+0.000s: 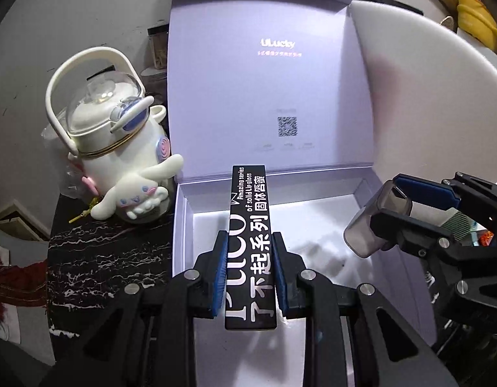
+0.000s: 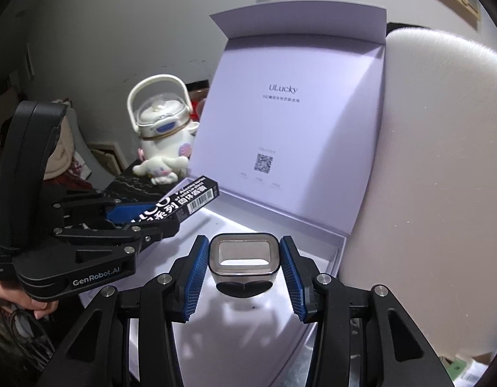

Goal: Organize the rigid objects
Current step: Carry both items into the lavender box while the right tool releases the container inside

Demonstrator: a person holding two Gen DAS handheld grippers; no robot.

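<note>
My left gripper [image 1: 248,242] is shut on a long black lip gloss box [image 1: 251,225] with white lettering and holds it above the open white gift box [image 1: 180,225]. It also shows in the right wrist view [image 2: 142,217], with the black box [image 2: 184,201] sticking out over the gift box's left wall [image 2: 216,200]. My right gripper [image 2: 242,254] is shut on a grey translucent rectangular container [image 2: 243,262], end-on to the camera, above the gift box's inside. In the left wrist view the right gripper [image 1: 390,206] holds that container [image 1: 374,222] over the box's right side.
The gift box's lid [image 1: 264,80] stands upright at the back. A white cartoon-dog water bottle [image 1: 119,148] stands left of the box on a black marbled table [image 1: 96,258]. A white foam panel [image 2: 435,193] stands to the right.
</note>
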